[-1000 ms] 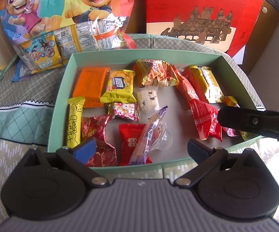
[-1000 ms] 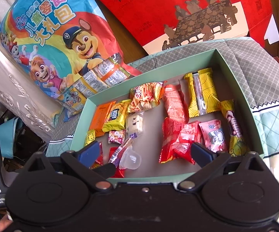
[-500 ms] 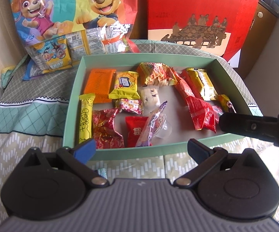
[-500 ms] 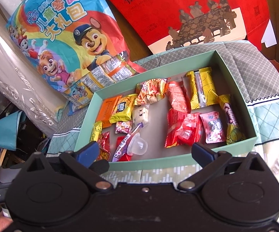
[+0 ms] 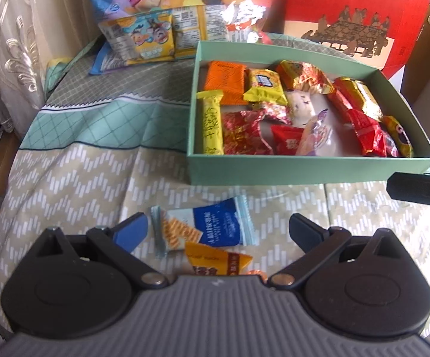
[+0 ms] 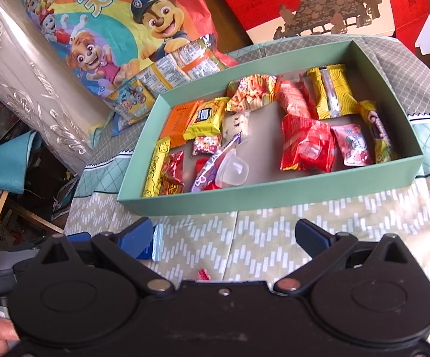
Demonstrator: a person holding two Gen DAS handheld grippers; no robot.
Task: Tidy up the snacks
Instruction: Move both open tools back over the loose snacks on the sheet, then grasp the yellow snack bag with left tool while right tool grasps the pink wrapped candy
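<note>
While both grippers stand with jaws apart and hold nothing, the left gripper (image 5: pixel 217 229) is the one placed for the next pickup: a blue packet (image 5: pixel 206 227) lies on the cloth directly between its fingers, just ahead of the tool body, long axis running across from finger to finger. An orange packet (image 5: pixel 216 260) lies nearer the tool, its top corner overlapping the blue packet's lower edge and its own lower edge hidden under the tool body. The box (image 5: pixel 304 168), already holding many snacks, sits further ahead and to the right of this tool. From the right gripper (image 6: pixel 223 235), the blue packet (image 6: pixel 155 242) shows only as an edge beside its left finger, so the left is judged nearer; the box (image 6: pixel 274 196) lies straight ahead of it. Against the frames one second and half a second earlier, both tools have drawn back from the box, and the left view has swung left, bringing both loose packets into sight.
</note>
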